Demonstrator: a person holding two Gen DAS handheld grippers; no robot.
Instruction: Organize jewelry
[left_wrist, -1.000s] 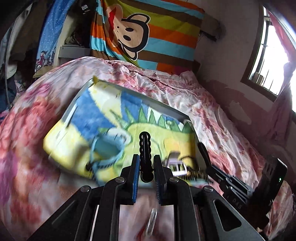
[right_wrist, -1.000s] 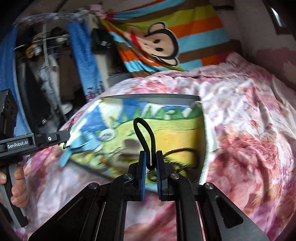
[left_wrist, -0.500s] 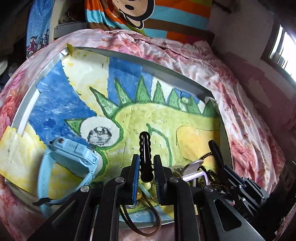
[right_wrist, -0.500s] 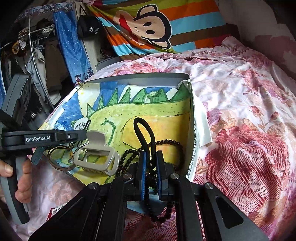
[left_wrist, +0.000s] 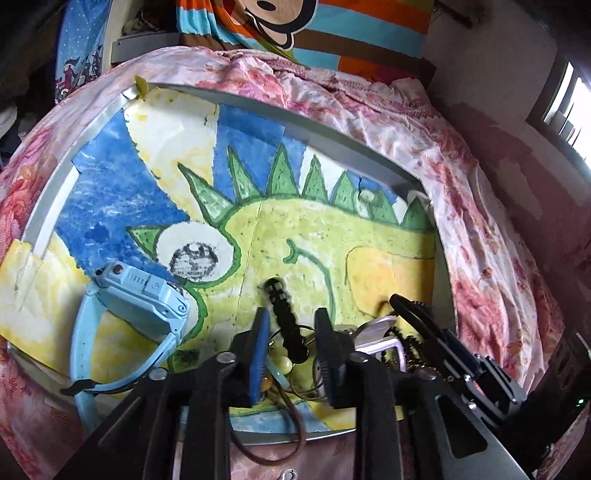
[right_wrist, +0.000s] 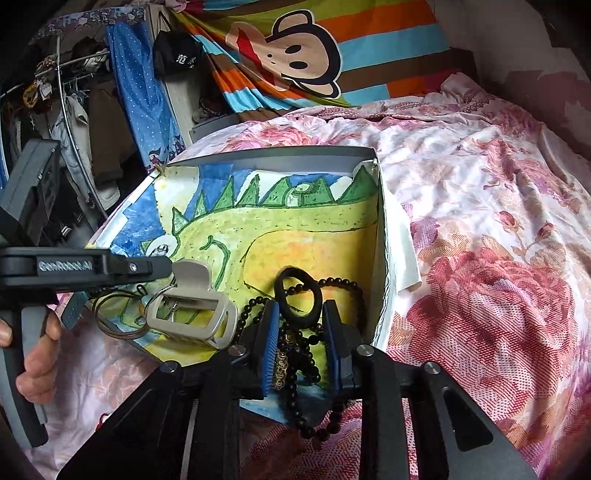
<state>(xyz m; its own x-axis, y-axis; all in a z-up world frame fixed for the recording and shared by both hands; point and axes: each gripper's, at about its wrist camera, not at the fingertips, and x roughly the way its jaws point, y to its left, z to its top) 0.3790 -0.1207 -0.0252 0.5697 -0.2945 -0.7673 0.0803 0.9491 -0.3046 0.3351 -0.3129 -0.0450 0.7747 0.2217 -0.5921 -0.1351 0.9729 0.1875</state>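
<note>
Jewelry lies in the grey tray (right_wrist: 382, 258) on the bed (right_wrist: 498, 277). Left tongs (left_wrist: 291, 343) gape around a black beaded band (left_wrist: 284, 317); right tongs (right_wrist: 301, 332) gape around a black hair tie (right_wrist: 297, 299). Release step apparently complete; next, withdraw both clear without snagging

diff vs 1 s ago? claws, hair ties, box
Both claws opened: left claw let go of the twisted hair tie, right claw let go of the smooth hair tie. Both ties now lie in the box, which both claws moved closer to. Blue watch, hair clip and beads stayed put.
</note>
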